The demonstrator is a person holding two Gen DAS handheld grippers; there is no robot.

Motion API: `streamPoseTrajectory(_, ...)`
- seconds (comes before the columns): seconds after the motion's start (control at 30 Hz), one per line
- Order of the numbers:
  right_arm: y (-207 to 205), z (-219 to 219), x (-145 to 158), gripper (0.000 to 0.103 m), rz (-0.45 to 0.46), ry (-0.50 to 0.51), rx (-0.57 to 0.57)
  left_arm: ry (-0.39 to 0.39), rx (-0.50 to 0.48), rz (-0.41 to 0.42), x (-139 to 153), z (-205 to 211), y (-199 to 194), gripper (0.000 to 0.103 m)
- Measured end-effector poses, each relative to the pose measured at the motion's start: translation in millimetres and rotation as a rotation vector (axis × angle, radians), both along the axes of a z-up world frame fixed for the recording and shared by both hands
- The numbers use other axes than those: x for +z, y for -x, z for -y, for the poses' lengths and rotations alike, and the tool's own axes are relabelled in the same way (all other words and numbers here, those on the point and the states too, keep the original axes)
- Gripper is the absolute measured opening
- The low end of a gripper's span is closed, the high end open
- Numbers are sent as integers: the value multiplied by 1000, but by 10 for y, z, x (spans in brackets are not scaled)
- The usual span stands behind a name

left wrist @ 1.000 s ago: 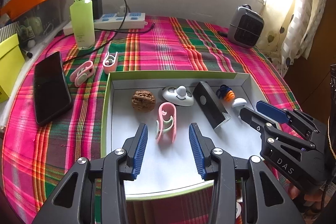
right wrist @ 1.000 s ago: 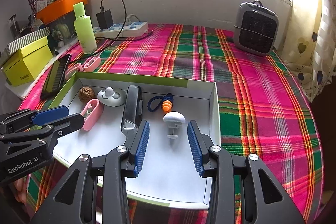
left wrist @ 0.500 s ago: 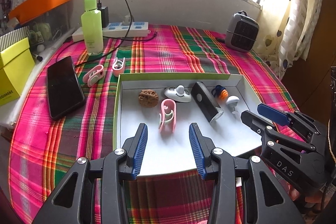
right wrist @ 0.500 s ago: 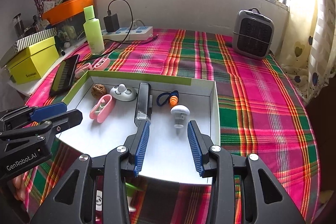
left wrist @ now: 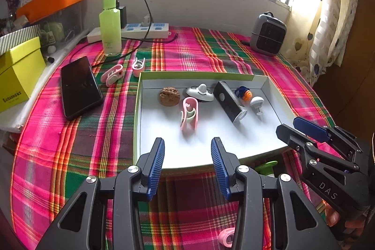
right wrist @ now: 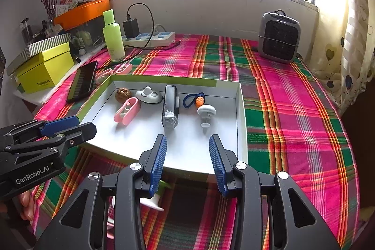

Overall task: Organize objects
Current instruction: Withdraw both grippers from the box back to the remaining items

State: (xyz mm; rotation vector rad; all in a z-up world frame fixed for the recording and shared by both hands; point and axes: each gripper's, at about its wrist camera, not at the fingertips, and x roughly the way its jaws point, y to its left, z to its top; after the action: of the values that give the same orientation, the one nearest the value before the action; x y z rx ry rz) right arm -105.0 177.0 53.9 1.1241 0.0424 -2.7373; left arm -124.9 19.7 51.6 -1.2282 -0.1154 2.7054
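A shallow white tray with a green rim [left wrist: 137,109] [right wrist: 241,114] lies on the plaid cloth. In it are a walnut [left wrist: 169,96] [right wrist: 123,93], a pink clip [left wrist: 189,115] [right wrist: 126,111], a white round gadget [left wrist: 200,91] [right wrist: 148,94], a black rectangular device [left wrist: 229,101] [right wrist: 170,107], a blue-and-orange earplug cord [left wrist: 243,93] [right wrist: 195,101] and a white knob [left wrist: 256,103] [right wrist: 206,113]. My left gripper [left wrist: 187,163] and right gripper [right wrist: 187,161] are both open and empty, held back over the tray's near edge. Two more pink clips [left wrist: 112,73] [left wrist: 138,65] lie on the cloth left of the tray.
A black phone [left wrist: 78,87], a green bottle [left wrist: 110,25], a power strip [left wrist: 145,29], a yellow box [left wrist: 16,76] and a grey heater [left wrist: 268,35] stand around the tray. A pink clip [left wrist: 226,236] and a green-white item [right wrist: 152,199] lie below near the front edge.
Both grippers have pulled back and up from the tray, staying open. The tray and its objects look farther away and have not moved.
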Motion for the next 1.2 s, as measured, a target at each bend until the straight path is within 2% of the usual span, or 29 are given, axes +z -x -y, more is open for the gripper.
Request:
streamPoseTrajectory(0.27,-144,-30,-29,39,-5,18,3,41,7,-41,26,-24,-196,40)
streamPoseTrajectory(1.0,-573,-105,-141,39,3,32,23,13,-55,3,-136,-98,-575,41)
streamPoseTrajectory(1.2,-690,-168,-194,39,14,44,15,-30,-82,16,-170,-63,-699,44)
